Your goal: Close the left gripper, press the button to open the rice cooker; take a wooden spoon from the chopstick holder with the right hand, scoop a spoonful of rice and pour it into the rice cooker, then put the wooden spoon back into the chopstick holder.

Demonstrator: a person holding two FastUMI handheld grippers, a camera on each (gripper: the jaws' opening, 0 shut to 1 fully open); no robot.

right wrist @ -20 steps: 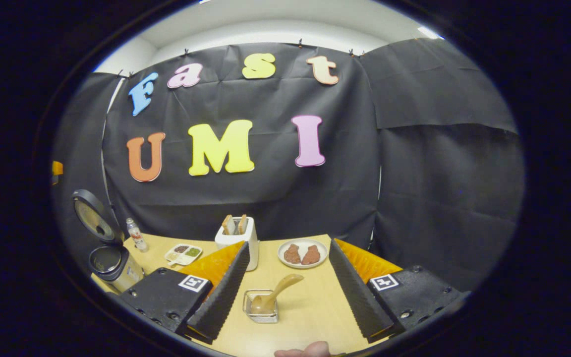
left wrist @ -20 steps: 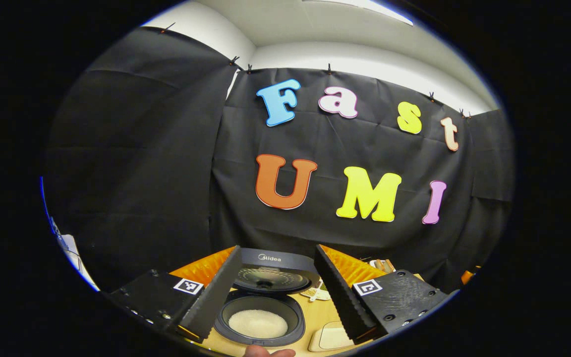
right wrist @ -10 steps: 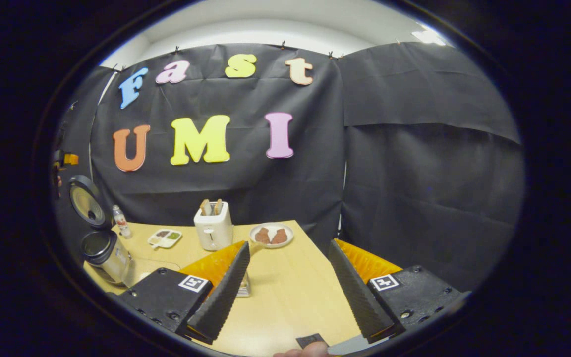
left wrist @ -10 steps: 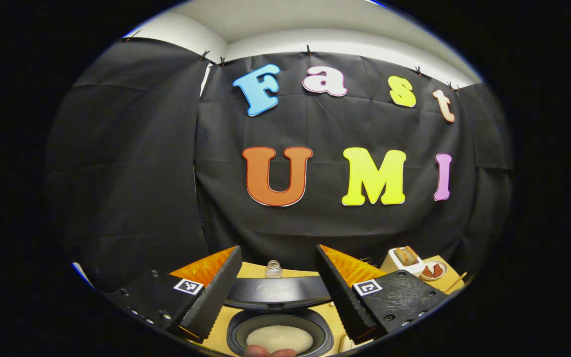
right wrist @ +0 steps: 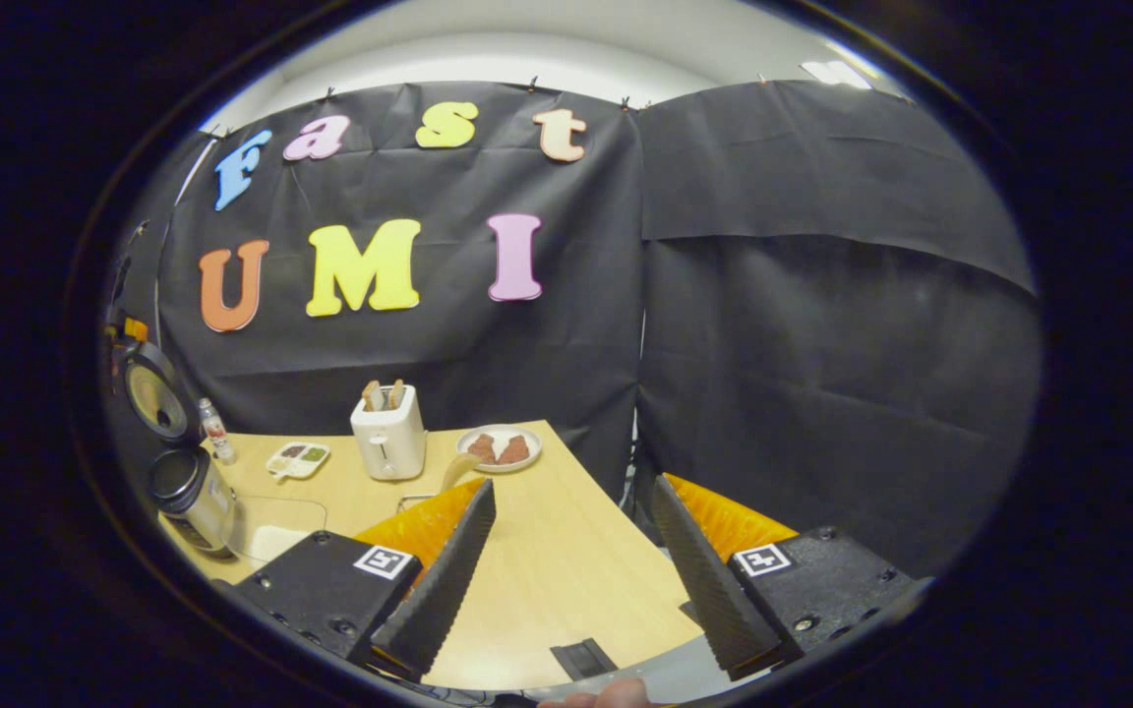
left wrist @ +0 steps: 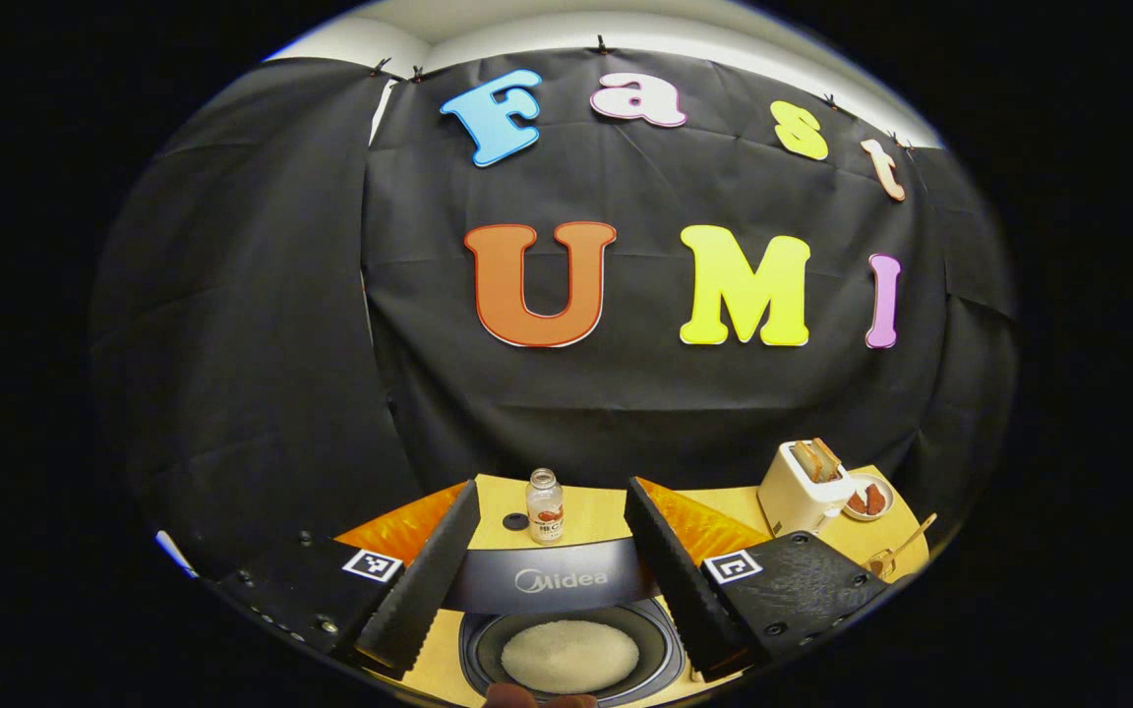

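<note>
A: Taking the rice cooker (left wrist: 566,629) as the landmark, what is the left gripper view giving us?

B: It is looking straight down into it. The lid (left wrist: 552,588) is standing open at the back, and white rice (left wrist: 569,656) is lying in the inner pot. The left gripper (left wrist: 550,560) is hanging over the cooker with its jaws spread wide, gripping nothing.

A: And the right gripper view?

B: There the rice cooker (right wrist: 188,497) is sitting far to the left on the wooden table (right wrist: 547,580), seen from the side, with its lid (right wrist: 155,398) tilting up. The right gripper (right wrist: 571,560) is well to the right of it, over bare tabletop, jaws wide apart and empty.

A: Anything behind the cooker?

B: A small bottle (left wrist: 545,505) is standing just behind it, with a dark cap (left wrist: 515,521) lying beside it. To the cooker's right, a white toaster (left wrist: 803,487) is holding bread slices, and a plate (left wrist: 866,500) is sitting next to it.

A: Where is the spoon?

B: Far right of the cooker, the wooden spoon (left wrist: 906,546) is leaning in the chopstick holder (left wrist: 883,563). In the right gripper view, a divided dish (right wrist: 298,456) is lying between the cooker and the toaster
</note>
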